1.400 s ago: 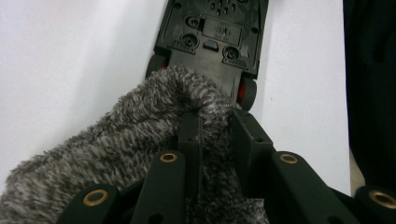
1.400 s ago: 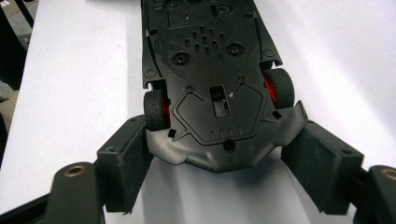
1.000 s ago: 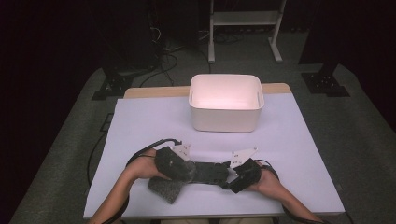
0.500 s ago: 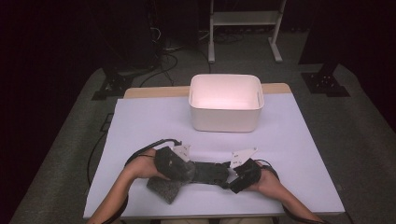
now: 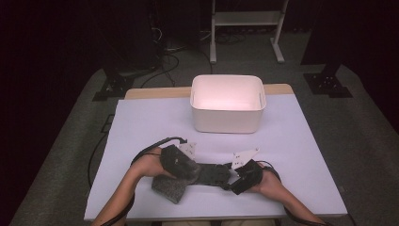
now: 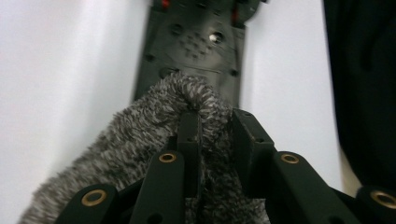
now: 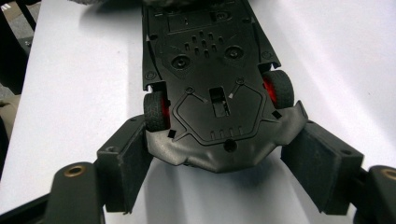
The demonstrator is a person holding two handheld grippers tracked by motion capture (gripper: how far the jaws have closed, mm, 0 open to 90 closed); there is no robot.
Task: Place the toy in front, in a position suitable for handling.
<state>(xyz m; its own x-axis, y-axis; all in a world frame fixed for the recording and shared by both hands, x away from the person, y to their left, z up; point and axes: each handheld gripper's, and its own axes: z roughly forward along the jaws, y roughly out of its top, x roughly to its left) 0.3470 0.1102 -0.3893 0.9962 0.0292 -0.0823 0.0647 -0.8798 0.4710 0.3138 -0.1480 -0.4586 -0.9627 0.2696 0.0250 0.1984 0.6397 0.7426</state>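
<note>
1. Wiping looks like the job here: the left gripper (image 5: 181, 162) holds a fuzzy grey cloth (image 5: 169, 188) against a black toy car (image 5: 214, 173) that lies upside down on the bench (image 5: 150, 122).

2. Its fingers (image 6: 189, 140) are nearly closed, and a fold of the cloth (image 6: 140, 154) is pinched between them.

3. At the other end of the car, the right gripper (image 5: 242, 179) has its fingers (image 7: 128, 163) spread wide, one on each side of the car's end (image 7: 219, 154). They seem to rest against the edges and keep it from sliding, but I cannot be sure how hard they press.

4. Judging how far along the job is, the car is flipped over and steadied and the cloth is on it, so the rubbing is likely under way. No picture shows any dirt, so I cannot say how much is left.

5. Behind the car stands a white bin (image 5: 228, 103), well apart from it. It may be where the car goes when the wiping is done.

6. From the high view you see both hands, the bin, and most of the cloth lying flat on the bench.

7. From the left gripper view you see the pinch on the cloth up close and the flat underside of the car (image 6: 196, 46) just past it.

8. From the right gripper view you see red wheels (image 7: 278, 88) and the screw holes.
</note>
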